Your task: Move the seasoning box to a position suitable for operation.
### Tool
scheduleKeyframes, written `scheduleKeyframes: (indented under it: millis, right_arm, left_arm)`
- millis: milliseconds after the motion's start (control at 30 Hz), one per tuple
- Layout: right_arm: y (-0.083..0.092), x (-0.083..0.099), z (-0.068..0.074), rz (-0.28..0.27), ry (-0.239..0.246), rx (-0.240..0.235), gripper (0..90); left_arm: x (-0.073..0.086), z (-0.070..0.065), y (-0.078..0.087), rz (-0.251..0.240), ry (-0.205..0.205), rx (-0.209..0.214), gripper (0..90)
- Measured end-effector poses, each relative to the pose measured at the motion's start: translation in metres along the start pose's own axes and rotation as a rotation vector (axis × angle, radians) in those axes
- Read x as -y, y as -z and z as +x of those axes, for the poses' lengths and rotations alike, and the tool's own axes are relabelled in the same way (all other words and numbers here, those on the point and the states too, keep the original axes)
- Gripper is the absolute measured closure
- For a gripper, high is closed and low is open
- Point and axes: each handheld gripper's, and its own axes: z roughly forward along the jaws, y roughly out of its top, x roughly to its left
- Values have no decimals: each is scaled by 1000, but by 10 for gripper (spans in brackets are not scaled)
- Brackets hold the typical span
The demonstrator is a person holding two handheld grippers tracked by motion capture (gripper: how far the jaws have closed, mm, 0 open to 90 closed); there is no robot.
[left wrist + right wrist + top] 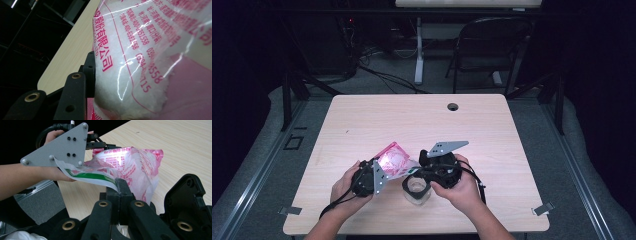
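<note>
While the left gripper (379,176) clamps the bulging body and the right gripper (119,185) pinches its edge, the soft, slippery plastic bag (393,159) hangs lower centre, best held by its film margin.

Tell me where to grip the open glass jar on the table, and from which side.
Take the jar by its wall, just under the open rim, coming in level from its bare near side. It stands upright, the bag and both grippers crowd the space above and behind it, so a top approach looks blocked.
</note>
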Motion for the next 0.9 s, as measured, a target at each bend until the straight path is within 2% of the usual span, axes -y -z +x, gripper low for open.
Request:
scheduleKeyframes:
  millis: [200, 500, 700, 900]
  right_arm:
    - [1, 0, 1, -10, -1, -2, 900]
    - [0, 2, 2, -5, -4, -3, 900]
    - [1, 2, 1, -6, -9, -8, 900]
    - [3, 2, 0, -8, -12, -12, 900]
  left_arm:
    - [0, 1, 1, -7, 0, -15, 626]
    - [0, 1, 2, -3, -32, -33, 627]
    - [-4, 4, 4, 10, -58, -17, 627]
    - [-10, 11, 7, 49, -115, 20, 628]
